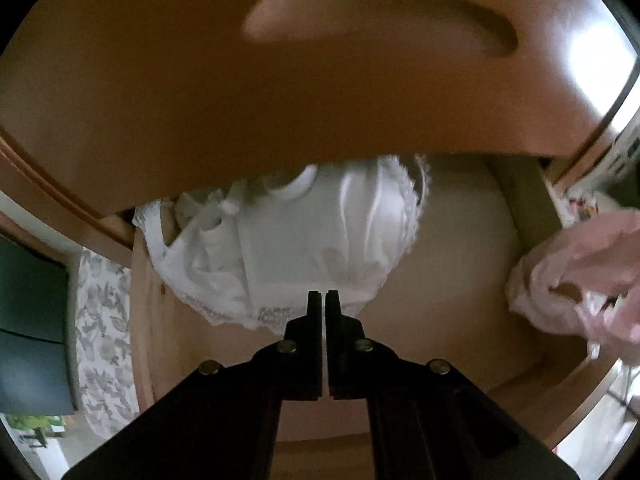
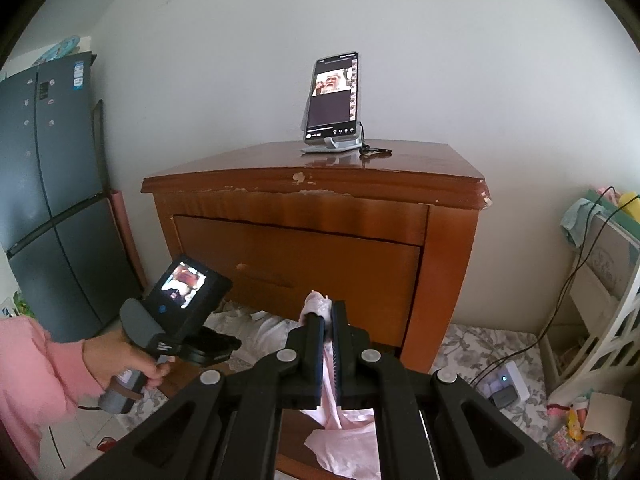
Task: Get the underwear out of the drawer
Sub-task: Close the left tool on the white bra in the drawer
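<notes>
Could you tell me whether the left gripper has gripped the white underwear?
Yes: left gripper is shut on the white underwear's lace hem.

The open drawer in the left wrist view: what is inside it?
A white lacy undergarment lies on the drawer floor, the shut left tool pinching its near edge. The cabinet front above covers the garment's far part and the drawer's back, so anything there is unseen.

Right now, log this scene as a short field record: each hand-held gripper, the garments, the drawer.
left hand-held gripper: shut, pinching the lace hem of the white underwear
right hand-held gripper: shut on the pink underwear, which hangs below it
drawer: open, white garment still lying inside
nightstand: upper drawer closed, phone on stand on top
person's hand: grips the left tool's handle
</notes>
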The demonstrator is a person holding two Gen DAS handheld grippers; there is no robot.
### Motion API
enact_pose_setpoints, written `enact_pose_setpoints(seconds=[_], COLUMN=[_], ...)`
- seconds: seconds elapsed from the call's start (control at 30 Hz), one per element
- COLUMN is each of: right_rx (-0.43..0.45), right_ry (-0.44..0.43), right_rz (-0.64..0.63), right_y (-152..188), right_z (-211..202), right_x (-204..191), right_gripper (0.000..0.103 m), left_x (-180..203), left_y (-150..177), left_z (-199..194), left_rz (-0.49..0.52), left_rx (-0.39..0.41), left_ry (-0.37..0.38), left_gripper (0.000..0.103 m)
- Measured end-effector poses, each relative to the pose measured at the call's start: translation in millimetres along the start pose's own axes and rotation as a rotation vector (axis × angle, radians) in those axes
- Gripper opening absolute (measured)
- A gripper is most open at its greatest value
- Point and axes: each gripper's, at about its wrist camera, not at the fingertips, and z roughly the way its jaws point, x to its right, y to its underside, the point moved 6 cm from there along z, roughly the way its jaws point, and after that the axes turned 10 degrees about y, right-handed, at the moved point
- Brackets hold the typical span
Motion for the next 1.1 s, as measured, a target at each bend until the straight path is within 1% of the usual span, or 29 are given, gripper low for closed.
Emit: enact_pose_setpoints(seconds=[0.03, 0.07, 0.13, 0.17, 0.2, 0.33, 0.4, 0.47, 0.53, 0.63, 0.7, 0.77, 0.87, 0.93, 0.97, 1.03, 1.1], right_rx=[-0.001, -0.003, -0.007, -0.007, -0.009, -0.016, -0.021, -0.025, -0.028, -0.032, -0.035, -0.038, -0.040, -0.040, -0.041, -0.044, -0.044], right_ry=[0.001, 0.000, 0.001, 0.002, 0.003, 0.002, 0.001, 0.001, 0.002, 0.002, -0.002, -0.001, -0.001, 0.000, 0.000, 0.000, 0.001], right_rz=[-0.003, -0.006, -0.012, -0.014, -0.016, -0.009, -0.007, -0.010, -0.010, -0.009, -0.002, 0.001, 0.000, 0.000, 0.002, 0.005, 0.007], right_y=[0, 0, 0, 0, 0, 1, 1, 3, 4, 4, 4, 4, 5, 6, 6, 6, 7], right_z=[0, 0, 1, 1, 2, 8, 10, 12, 13, 16, 18, 19, 20, 20, 20, 21, 21], right_x=[-1, -2, -3, -3, -3, -1, 0, 0, 1, 3, 4, 4, 5, 5, 5, 6, 7], right_gripper=[0.004, 0.004, 0.004, 0.004, 0.004, 0.004, 0.004, 0.004, 0.004, 0.004, 0.004, 0.004, 0.004, 0.004, 0.004, 0.004, 0.004], left_x=[-2, -1, 3, 5, 6, 15, 18, 26, 32, 43, 54, 57, 86, 87, 85, 85, 88], left_y=[-3, -1, 0, 0, 0, -8, -10, -11, -13, -20, -21, -20, -24, -27, -28, -29, -31], left_z=[2, 6, 10, 13, 16, 30, 36, 45, 49, 56, 61, 67, 71, 69, 68, 65, 61], left_rz=[0.025, 0.060, 0.129, 0.150, 0.164, 0.211, 0.224, 0.233, 0.254, 0.290, 0.305, 0.322, 0.325, 0.297, 0.277, 0.244, 0.241], left_rx=[-0.021, -0.044, -0.070, -0.084, -0.092, -0.119, -0.132, -0.163, -0.177, -0.186, -0.211, -0.235, -0.237, -0.222, -0.217, -0.207, -0.192], left_ry=[0.000, -0.001, -0.034, -0.043, -0.047, -0.065, -0.093, -0.082, -0.088, -0.126, -0.141, -0.188, -0.218, -0.239, -0.238, -0.223, -0.238], left_gripper=[0.002, 0.007, 0.029, 0.050, 0.056, 0.057, 0.058, 0.059, 0.059, 0.066, 0.067, 0.067, 0.067, 0.067, 0.066, 0.053, 0.033])
